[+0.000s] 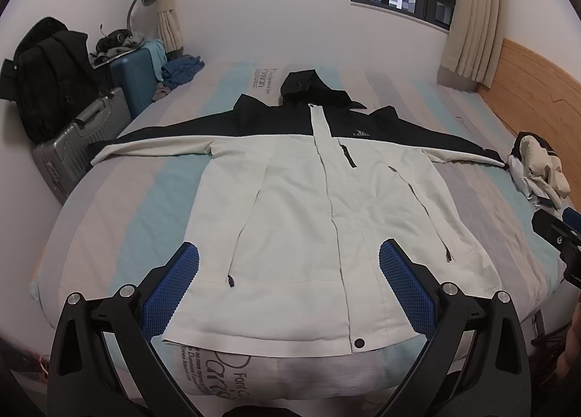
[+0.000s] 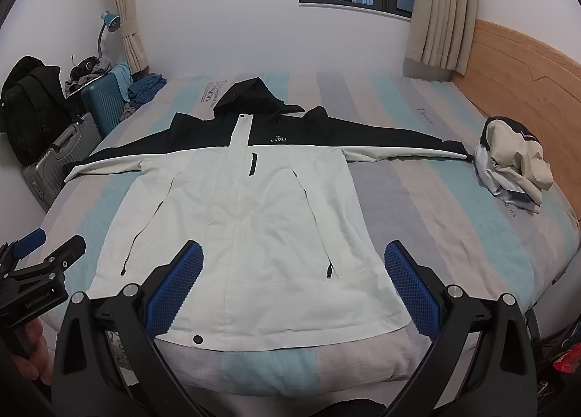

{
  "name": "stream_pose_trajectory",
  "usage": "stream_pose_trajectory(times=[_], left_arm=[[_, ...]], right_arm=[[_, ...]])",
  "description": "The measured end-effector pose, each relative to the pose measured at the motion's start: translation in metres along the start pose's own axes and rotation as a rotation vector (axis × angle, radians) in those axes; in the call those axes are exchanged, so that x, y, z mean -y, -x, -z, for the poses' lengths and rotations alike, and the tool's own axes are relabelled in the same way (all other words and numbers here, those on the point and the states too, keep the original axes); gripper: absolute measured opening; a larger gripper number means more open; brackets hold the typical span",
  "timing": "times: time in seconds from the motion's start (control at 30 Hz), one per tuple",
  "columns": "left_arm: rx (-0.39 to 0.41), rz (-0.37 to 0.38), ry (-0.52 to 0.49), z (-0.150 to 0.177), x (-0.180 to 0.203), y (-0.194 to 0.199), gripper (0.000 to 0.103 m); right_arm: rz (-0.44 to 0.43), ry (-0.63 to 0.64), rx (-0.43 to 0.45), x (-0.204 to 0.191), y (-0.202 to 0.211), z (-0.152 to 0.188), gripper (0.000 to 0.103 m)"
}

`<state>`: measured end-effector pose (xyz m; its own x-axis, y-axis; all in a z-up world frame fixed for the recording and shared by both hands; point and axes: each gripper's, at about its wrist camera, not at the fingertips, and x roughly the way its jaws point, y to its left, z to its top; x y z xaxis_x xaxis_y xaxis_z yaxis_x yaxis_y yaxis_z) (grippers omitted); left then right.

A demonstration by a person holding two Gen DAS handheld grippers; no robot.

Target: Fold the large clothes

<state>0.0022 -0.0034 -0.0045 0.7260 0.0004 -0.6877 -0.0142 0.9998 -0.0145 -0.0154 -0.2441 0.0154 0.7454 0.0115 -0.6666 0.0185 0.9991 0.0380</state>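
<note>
Blue-padded left gripper [image 1: 288,273] and right gripper [image 2: 294,271] hang above the hem, jaws wide, holding nothing. Jacket [image 1: 308,199] lies flat on the bed [image 1: 120,206], front up, zipped, sleeves spread, hood out. No fold made; all folding remains.

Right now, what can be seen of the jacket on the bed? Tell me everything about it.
The jacket is a hooded shell, black across shoulders, hood and upper sleeves, off-white below, with smooth woven-looking fabric. It lies flat, front up, closed down the placket, both sleeves spread sideways, hood pointing toward the window wall. It shows a "CAMEL" chest logo, a vertical chest zip, two slanted hand pockets and a hem snap. It rests on the striped bed; neither gripper touches it.
</note>
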Motion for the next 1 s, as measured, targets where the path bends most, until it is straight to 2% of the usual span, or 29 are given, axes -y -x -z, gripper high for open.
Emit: stream_pose_trajectory(times=[0.43, 0.6, 0.73, 0.87, 1.0], left_arm=[[-0.026, 0.033, 0.025, -0.007, -0.006, -0.007, 0.097], [-0.04, 0.024, 0.031, -0.019, -0.019, -0.029, 0.097], [-0.04, -0.014, 0.029, -0.038, -0.041, -0.075, 0.097], [-0.046, -0.085, 0.048, -0.072, -0.081, -0.154, 0.097], [-0.039, -0.13, 0.081, -0.109, -0.121, -0.216, 0.097]], right_arm=[[-0.005, -0.01, 0.0, 0.0, -0.002, -0.001, 0.096], [-0.027, 0.002, -0.014, 0.001, -0.021, -0.009, 0.096], [-0.031, 0.017, -0.016, -0.001, -0.066, -0.022, 0.096], [-0.024, 0.053, -0.039, -0.015, -0.145, -0.049, 0.096], [-0.027, 0.077, -0.034, -0.028, -0.208, -0.08, 0.096]])
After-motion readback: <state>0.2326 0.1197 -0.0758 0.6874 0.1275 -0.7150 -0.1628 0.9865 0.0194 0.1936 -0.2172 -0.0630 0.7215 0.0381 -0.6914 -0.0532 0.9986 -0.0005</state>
